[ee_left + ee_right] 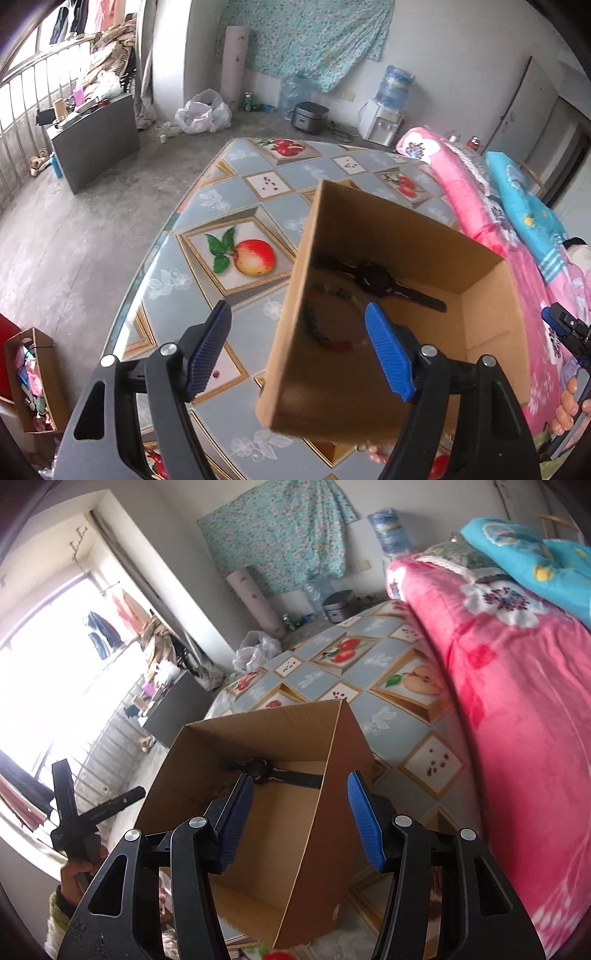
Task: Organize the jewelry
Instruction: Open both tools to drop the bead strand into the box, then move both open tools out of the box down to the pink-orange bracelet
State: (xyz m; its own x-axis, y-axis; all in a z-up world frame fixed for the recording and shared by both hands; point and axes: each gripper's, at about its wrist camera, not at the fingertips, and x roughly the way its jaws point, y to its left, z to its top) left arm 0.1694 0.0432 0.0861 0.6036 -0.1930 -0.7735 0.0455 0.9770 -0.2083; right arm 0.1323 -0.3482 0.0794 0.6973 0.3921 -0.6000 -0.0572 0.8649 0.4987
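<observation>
An open cardboard box (pixel 406 236) stands on the table (pixel 240 206), which has a fruit-print cloth. On the box floor lie a black watch (pixel 373 277) and a bracelet of coloured beads (pixel 325 339). My left gripper (pixel 297 308) is open and straddles the box's left wall, one finger outside and one inside, with neither pad pressing on it. In the right wrist view my right gripper (pixel 301 777) is open astride the right wall of the box (pixel 258 731), apart from the cardboard. The watch (pixel 260 770) shows beyond its left finger. The bracelet is hidden there.
A pink flowered blanket (pixel 517 701) and a blue one (pixel 535 557) are piled along the table's right side. A carton of clutter (pixel 33 376) sits on the floor to the left. Farther back are a plastic bag (pixel 203 114), a rice cooker (pixel 309 117) and a water dispenser (pixel 384 114).
</observation>
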